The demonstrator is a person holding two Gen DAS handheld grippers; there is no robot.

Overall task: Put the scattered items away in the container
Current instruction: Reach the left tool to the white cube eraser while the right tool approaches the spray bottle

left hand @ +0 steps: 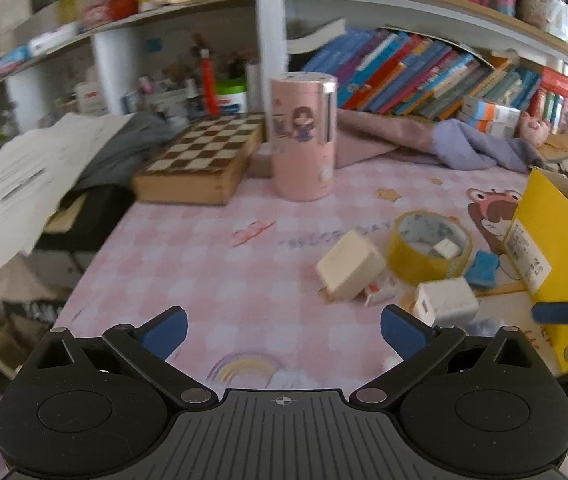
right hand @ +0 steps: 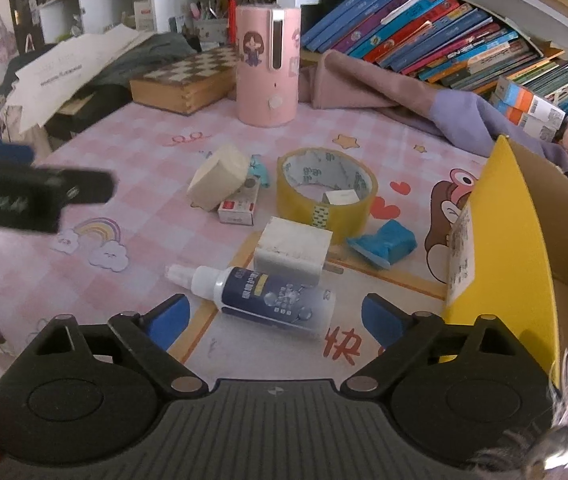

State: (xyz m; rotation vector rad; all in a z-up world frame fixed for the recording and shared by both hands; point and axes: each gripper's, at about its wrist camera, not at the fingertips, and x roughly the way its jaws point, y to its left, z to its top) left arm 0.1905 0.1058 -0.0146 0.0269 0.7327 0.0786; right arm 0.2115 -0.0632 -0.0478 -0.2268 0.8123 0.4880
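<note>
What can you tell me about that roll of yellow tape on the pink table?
The yellow tape roll lies flat on its side on the pink checked tablecloth, its hole facing up. The outer band looks like glossy yellow plastic tape; the inner core is pale with small dark printed marks. A small white cube sits inside the ring. A white charger block lies just in front of it, seemingly touching or nearly so, and a blue crumpled item lies beside it. Neither gripper holds it.

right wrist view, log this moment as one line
right gripper: open, empty | left gripper: open, empty | nearest right: spray bottle lying on table | yellow box: no items visible inside
</note>
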